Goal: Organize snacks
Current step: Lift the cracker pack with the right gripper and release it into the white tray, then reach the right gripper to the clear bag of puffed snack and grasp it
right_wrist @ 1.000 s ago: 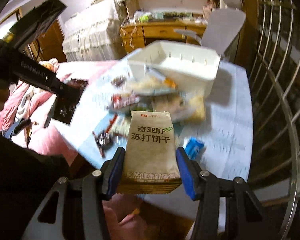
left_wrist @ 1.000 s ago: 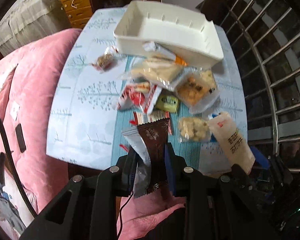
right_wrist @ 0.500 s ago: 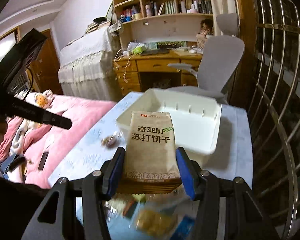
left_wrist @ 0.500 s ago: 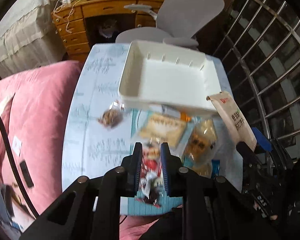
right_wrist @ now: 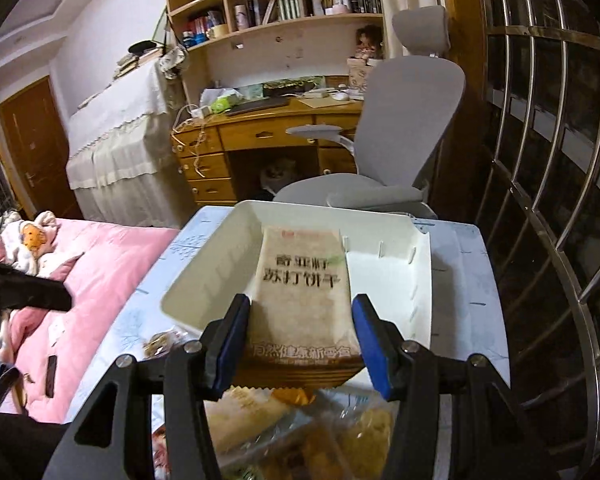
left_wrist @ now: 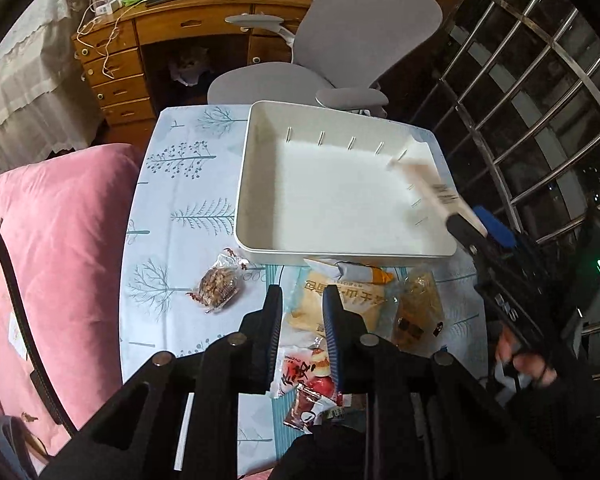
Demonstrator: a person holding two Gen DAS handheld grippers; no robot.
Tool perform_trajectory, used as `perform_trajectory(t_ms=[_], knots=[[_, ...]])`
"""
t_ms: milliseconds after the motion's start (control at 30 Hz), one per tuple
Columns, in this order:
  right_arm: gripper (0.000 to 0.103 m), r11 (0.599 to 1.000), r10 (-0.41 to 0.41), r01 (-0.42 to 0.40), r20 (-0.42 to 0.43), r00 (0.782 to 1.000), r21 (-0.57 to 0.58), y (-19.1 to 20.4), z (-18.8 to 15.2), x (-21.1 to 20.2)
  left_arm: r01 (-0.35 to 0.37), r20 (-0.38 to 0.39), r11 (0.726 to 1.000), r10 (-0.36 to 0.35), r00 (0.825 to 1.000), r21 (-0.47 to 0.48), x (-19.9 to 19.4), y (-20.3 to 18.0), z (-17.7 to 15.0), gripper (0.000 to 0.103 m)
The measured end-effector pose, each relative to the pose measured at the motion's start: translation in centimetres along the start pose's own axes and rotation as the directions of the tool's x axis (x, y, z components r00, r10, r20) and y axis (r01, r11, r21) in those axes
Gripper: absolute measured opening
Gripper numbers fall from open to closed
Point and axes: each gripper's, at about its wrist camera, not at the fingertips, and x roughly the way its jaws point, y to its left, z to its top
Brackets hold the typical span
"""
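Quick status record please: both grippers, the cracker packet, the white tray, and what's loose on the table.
right gripper: shut on the cracker packet, held over the tray
white tray: nothing lying in it yet
left gripper: jaws have just been closing, narrow gap; cannot tell if a wrapper is between them
loose snacks: piled on the table in front of the tray
brown snack: clear wrap, lying apart, left of the pile

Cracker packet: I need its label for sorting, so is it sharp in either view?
Right wrist view: the cracker packet is slightly soft, big characters legible, small print not. Left wrist view: motion-streaked into a pale smear over the white bin, unreadable.
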Motion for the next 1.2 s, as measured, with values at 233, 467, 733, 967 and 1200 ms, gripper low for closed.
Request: perform_trajectory(t_ms=[233, 467, 733, 967, 1200], knots=[[0.054, 0.996, -0.039, 0.047, -0.100, 0.994, 0.074, -1.7, -0.1, 2.7, -0.002, -0.012, 1.000, 0.002, 1.000, 0.012, -0.1, 0.0, -0.6, 0.025], [0.055, 0.991, -0.077, 0.087, -0.102, 0.992, 0.104, -3.1, -1.3, -0.1, -0.029, 0.004, 0.999, 0.029, 1.000, 0.015, -0.7, -1.2, -2.5, 0.026], [0.055, 0.976, -0.097, 0.115, -0.103, 0.990, 0.183, -5.8, -5.2, -5.7, -0.032, 0.032, 0.999, 0.032, 0.999, -0.002, -1.7, -3.2, -6.3, 0.028], [0.055, 0.972, -0.095, 0.123, -0.146, 0.985, 0.201, -7.2, -9.0, -9.5, -0.034, 0.021, 0.998, 0.036, 0.999, -0.056, -2.2, -4.2, -11.0, 0.032], [0.055, 0.966, -0.048, 0.097, -0.203, 0.978, 0.241, -7.9, -12.7, -12.0, -0.044, -0.026, 0.994, 0.042, 0.999, -0.100, -1.1, -4.6, -15.4, 0.036]])
